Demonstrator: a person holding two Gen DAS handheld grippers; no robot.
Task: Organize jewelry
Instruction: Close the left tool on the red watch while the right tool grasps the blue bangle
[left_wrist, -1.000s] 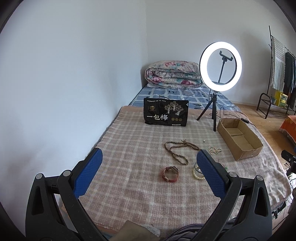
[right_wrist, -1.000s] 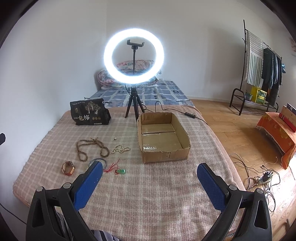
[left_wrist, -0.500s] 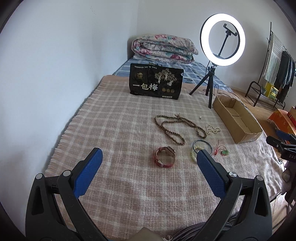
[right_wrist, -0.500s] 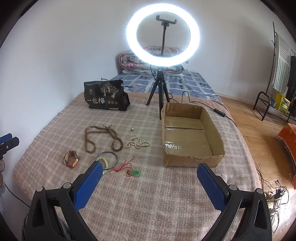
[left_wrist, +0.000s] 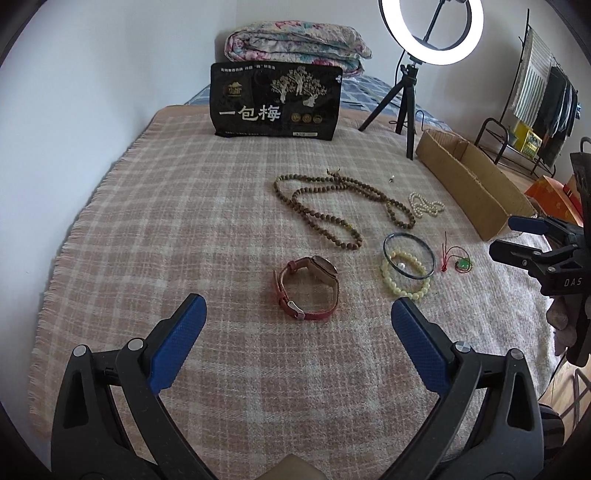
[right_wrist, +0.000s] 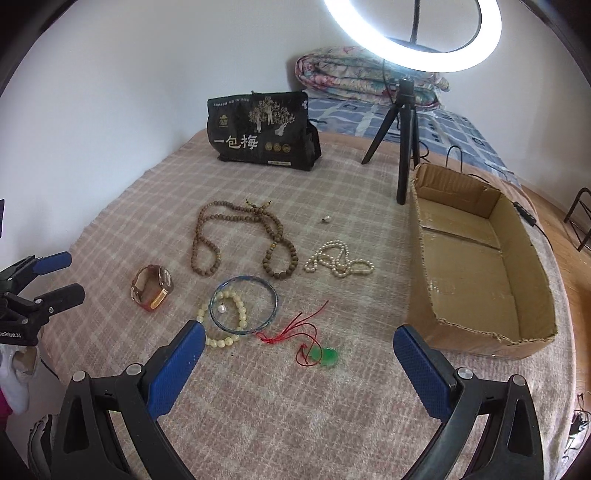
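Jewelry lies on a plaid blanket (left_wrist: 166, 221): a red-strap watch (left_wrist: 324, 266) (right_wrist: 151, 286), a brown bead necklace (left_wrist: 352, 242) (right_wrist: 273, 273), a pearl strand (left_wrist: 424, 206) (right_wrist: 338, 264), a dark bangle (left_wrist: 384, 251) (right_wrist: 243, 277) overlapping a pale bead bracelet (left_wrist: 402, 291) (right_wrist: 218, 341), and a green pendant on red cord (left_wrist: 463, 264) (right_wrist: 325, 355). My left gripper (left_wrist: 297, 300) (right_wrist: 64, 277) is open, just short of the watch. My right gripper (right_wrist: 299, 334) (left_wrist: 517, 238) is open, its fingers either side of the pendant and cord. An empty cardboard box (right_wrist: 476, 328) (left_wrist: 472, 192) sits to the right.
A black snack bag (left_wrist: 275, 103) (right_wrist: 262, 133) stands at the back. A ring light tripod (right_wrist: 404, 147) stands beside the box. A tiny loose bead (right_wrist: 325, 220) lies behind the pearls. A folded quilt (left_wrist: 295, 40), a white wall on the left and a clothes rack (left_wrist: 535, 92) border the bed.
Both grippers have moved forward and lower over the blanket, closer to the jewelry. Both have stayed open. The jewelry has not moved.
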